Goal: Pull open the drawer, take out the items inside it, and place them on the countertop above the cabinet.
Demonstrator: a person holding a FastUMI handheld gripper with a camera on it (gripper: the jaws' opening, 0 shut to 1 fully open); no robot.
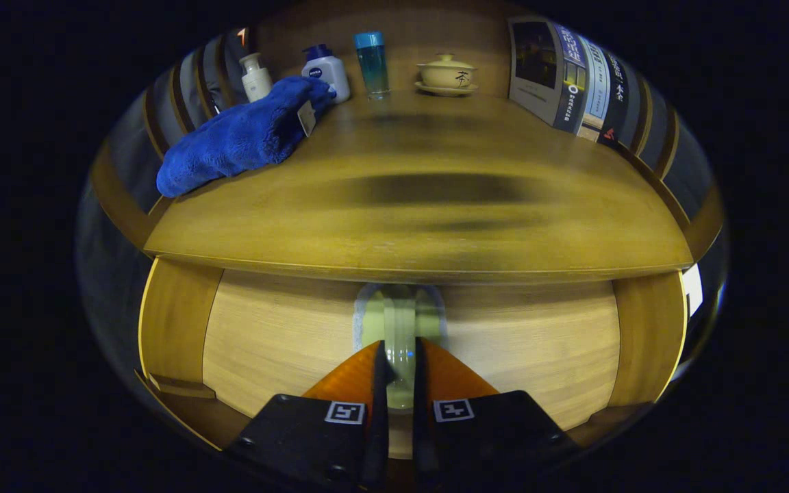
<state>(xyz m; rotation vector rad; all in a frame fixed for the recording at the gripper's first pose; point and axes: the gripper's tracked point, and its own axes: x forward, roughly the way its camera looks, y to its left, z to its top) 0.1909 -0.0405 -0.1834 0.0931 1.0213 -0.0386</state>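
Claw (400,373) clamped tight on the drawer handle (400,322), both fingers pressing its pale bar at the middle of the drawer front (285,342). Above sits the tabletop (422,212), carrying a blue towel (240,137), three bottles (326,68) and a lidded cup (446,72).

The gripper (400,363) sits at six o'clock, its two fingers closed against the sides of the drawer handle (400,329), which stands between them on the drawer front (278,342). Above the drawer front lies the countertop (435,205). On it, toward ten o'clock, lies a towel (244,137). Behind the towel, along the back at eleven to twelve o'clock, stand a pump bottle (255,77), a lotion bottle (327,70) touching the towel, a tumbler (372,63), and a lidded cup on a saucer (446,73). At one o'clock, books (572,75) stand upright.
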